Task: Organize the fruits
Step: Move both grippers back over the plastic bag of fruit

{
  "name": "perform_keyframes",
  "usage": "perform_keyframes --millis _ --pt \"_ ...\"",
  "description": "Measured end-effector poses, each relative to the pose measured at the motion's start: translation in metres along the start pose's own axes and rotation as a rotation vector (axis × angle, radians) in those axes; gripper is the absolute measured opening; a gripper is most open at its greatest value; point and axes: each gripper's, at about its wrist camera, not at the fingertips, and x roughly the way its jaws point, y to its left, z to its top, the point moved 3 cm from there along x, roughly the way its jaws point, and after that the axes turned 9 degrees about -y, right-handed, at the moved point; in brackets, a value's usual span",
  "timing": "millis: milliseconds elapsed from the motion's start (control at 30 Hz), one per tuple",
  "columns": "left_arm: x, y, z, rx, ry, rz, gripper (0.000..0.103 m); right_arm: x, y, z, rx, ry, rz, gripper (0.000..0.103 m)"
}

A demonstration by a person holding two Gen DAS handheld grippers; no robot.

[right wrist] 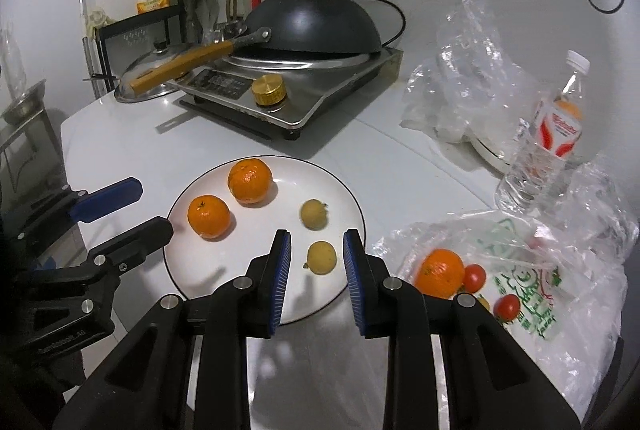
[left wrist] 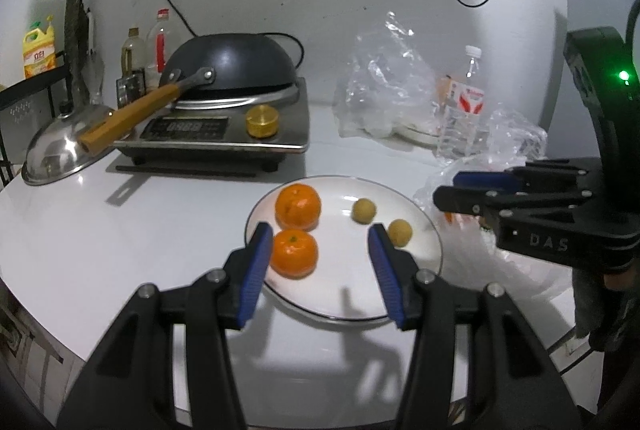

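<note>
The left gripper (left wrist: 320, 262), its blue-padded jaws apart and empty, hovers over a round white plate with a thin dark rim (left wrist: 424, 226). On the plate lie 2 orange mandarins, the nearer one (left wrist: 294, 254) just beside the left pad, the farther one (left wrist: 298, 205) behind it. Also on the plate are 2 small yellow-brown round fruits (left wrist: 364, 210) (left wrist: 400, 233).

The right gripper (right wrist: 316, 270), jaws drawn in to a slim gap and gripping nothing, hangs over the plate's near edge; 1 small fruit shows below, between its pads.

The plate sits on a glossy white tabletop (right wrist: 360, 149) against a white wall. Behind it, an upturned black wok with a wooden handle (right wrist: 312, 25) rests on a steel induction cooker (right wrist: 320, 101). A clear water bottle (right wrist: 552, 133) stands to the right.

Only the right wrist view shows the contents of the green-printed clear plastic bag (right wrist: 540, 270) right of the plate: a 3rd mandarin (right wrist: 440, 272) and 2 red cherry tomatoes (right wrist: 474, 278) (right wrist: 507, 306).
</note>
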Motion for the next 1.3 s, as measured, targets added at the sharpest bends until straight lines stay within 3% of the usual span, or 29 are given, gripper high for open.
perform_keyframes --millis 733,1300 --pt "-0.015 -0.061 0.008 0.063 -0.007 -0.067 0.051 -0.064 -0.035 -0.017 0.06 -0.066 -0.057 0.029" --pt "-0.027 -0.116 0.016 0.129 0.001 -0.147 0.051 -0.118 -0.084 -0.043 0.126 -0.082 -0.153 0.029"
